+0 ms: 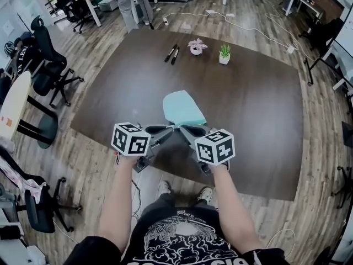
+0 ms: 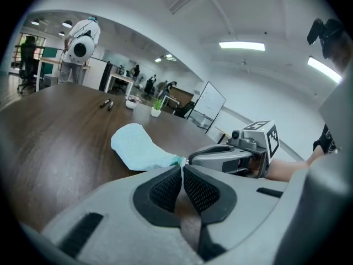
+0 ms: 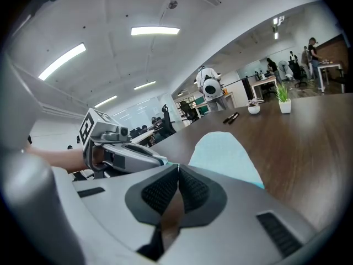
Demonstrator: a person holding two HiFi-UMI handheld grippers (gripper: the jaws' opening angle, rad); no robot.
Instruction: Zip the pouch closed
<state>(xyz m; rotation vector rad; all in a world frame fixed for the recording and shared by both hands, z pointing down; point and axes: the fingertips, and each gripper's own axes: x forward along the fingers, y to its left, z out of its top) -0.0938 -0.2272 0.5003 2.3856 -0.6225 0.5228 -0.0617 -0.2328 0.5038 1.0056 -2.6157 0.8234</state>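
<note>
A light teal pouch lies flat on the dark brown table, its narrow end towards me. Both grippers meet at that near end. My left gripper comes in from the left and is shut; in the left gripper view its pads pinch a thin pale edge of the pouch. From the right, my right gripper is shut too, its tip against a small teal tab. In the right gripper view the pouch runs behind the shut jaws, so the pinch itself is hidden.
Two black markers and two small potted plants stand at the table's far side. Office chairs stand left of the table. The table's near edge is just under my hands.
</note>
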